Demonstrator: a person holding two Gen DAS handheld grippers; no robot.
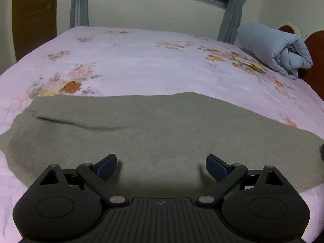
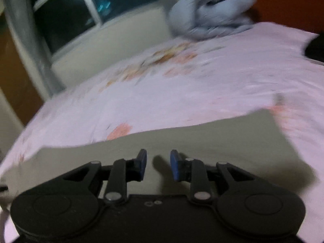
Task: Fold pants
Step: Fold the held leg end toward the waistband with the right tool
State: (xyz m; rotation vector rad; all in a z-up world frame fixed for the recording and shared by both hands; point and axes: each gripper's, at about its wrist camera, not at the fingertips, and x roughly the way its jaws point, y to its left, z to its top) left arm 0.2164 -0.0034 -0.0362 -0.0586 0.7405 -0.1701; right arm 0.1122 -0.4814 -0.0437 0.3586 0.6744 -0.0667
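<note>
Bedroom setup: big bed [image 1: 162, 64] in pink floral sheet, rolled blue blanket [image 1: 277, 50] off at 2 o'clock by the headboard. Grey pants [image 1: 162, 133] spread flat along the near edge, one long crease at 9 o'clock. Left tool [image 1: 161, 167] wide open, holding nothing, hovering just over the cloth. Right tool [image 2: 158, 166] partly open, also empty, view pretty blurry. Possible snag: pinching only the top layer, or grabbing sheet along with pants, so a lopsided fold.
</note>
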